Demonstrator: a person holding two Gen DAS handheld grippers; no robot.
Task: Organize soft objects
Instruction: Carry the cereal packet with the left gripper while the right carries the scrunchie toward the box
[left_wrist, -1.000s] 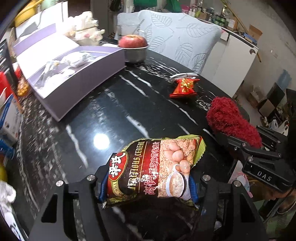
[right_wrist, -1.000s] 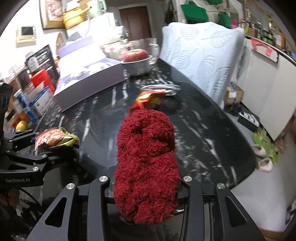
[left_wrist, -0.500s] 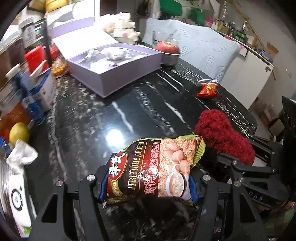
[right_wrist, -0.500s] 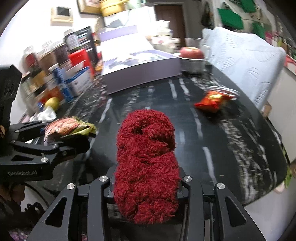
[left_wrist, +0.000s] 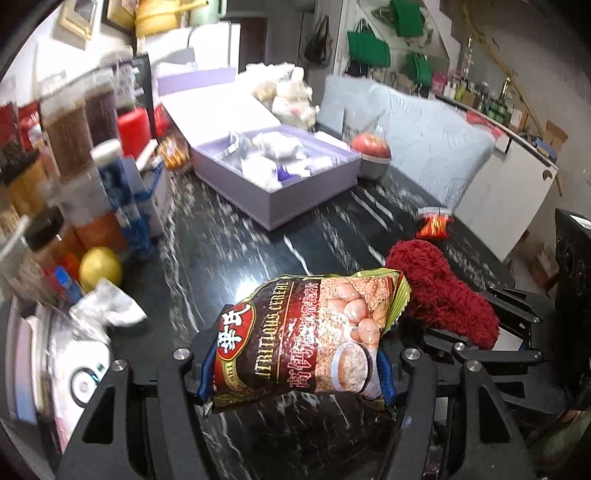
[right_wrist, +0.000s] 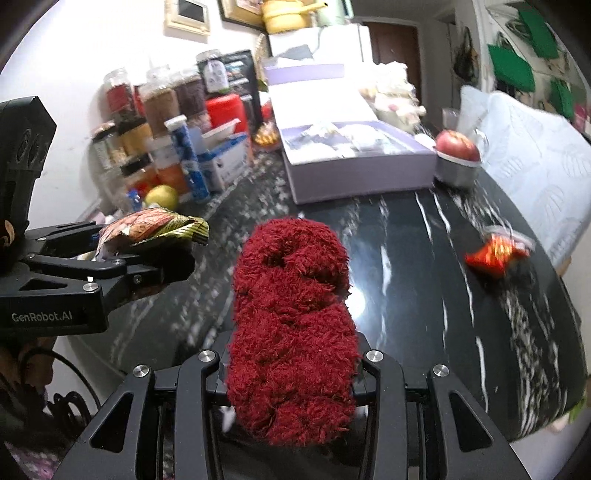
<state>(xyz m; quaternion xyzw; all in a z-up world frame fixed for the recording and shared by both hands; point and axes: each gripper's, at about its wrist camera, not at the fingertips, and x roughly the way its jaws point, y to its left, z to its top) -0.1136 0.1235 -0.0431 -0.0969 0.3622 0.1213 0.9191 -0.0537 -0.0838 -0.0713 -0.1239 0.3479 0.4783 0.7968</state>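
My left gripper (left_wrist: 295, 365) was clamped on the cereal packet (left_wrist: 306, 339) by its two side edges, holding it clear above the black marble table (left_wrist: 236, 258). My right gripper (right_wrist: 291, 376) was squeezed tight on the fluffy red sock (right_wrist: 291, 306), which stood up between the jaws, also off the tabletop. From the left camera the sock sat at about three o'clock of the packet, close beside it. The open lilac box (left_wrist: 280, 173) lay toward twelve o'clock, with an apple in a metal bowl (left_wrist: 371, 157) at its right end. A small red snack packet (right_wrist: 495, 254) lay alone on the table at roughly three o'clock from the right camera.
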